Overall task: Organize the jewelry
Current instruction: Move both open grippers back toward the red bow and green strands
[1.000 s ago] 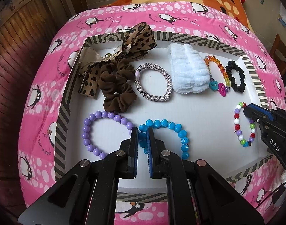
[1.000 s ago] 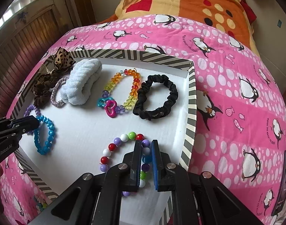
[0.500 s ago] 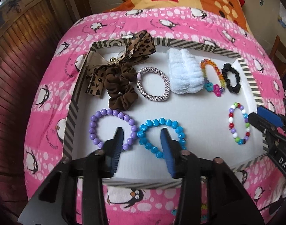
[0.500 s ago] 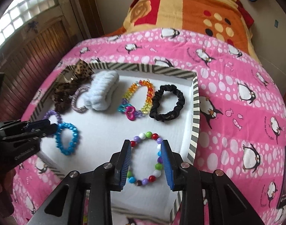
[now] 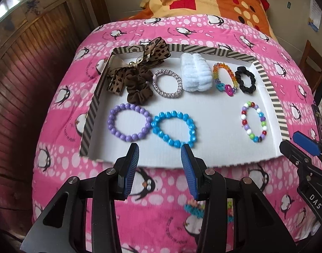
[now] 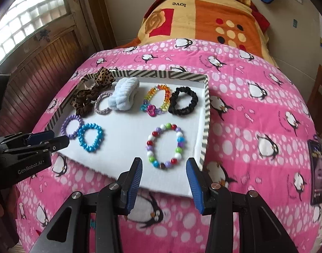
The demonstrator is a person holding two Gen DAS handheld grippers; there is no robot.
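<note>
A white tray with a striped rim (image 5: 272,97) (image 6: 205,113) lies on the pink penguin bedspread. In its back row lie a leopard bow (image 5: 154,52), brown scrunchie (image 5: 138,84), silver band (image 5: 167,83), white fluffy band (image 5: 195,74), rainbow bracelet (image 5: 224,77) and black scrunchie (image 5: 245,80). In front lie a purple bead bracelet (image 5: 128,121), a blue bead bracelet (image 5: 173,128) (image 6: 90,137) and a multicolour bead bracelet (image 5: 253,124) (image 6: 165,145). My left gripper (image 5: 159,154) is open and empty, just short of the blue bracelet. My right gripper (image 6: 164,168) is open and empty, just short of the multicolour bracelet.
An orange patterned blanket (image 6: 203,16) lies at the far end of the bed. A wooden wall panel (image 5: 23,63) runs along the left. A dark booklet (image 6: 318,168) lies on the bedspread at right. Some colourful items (image 5: 194,208) lie on the bedspread near the tray's front edge.
Both grippers have opened, let go of the blue and multicolour bracelets, and drawn back from the tray. The bracelets now lie on the tray.
</note>
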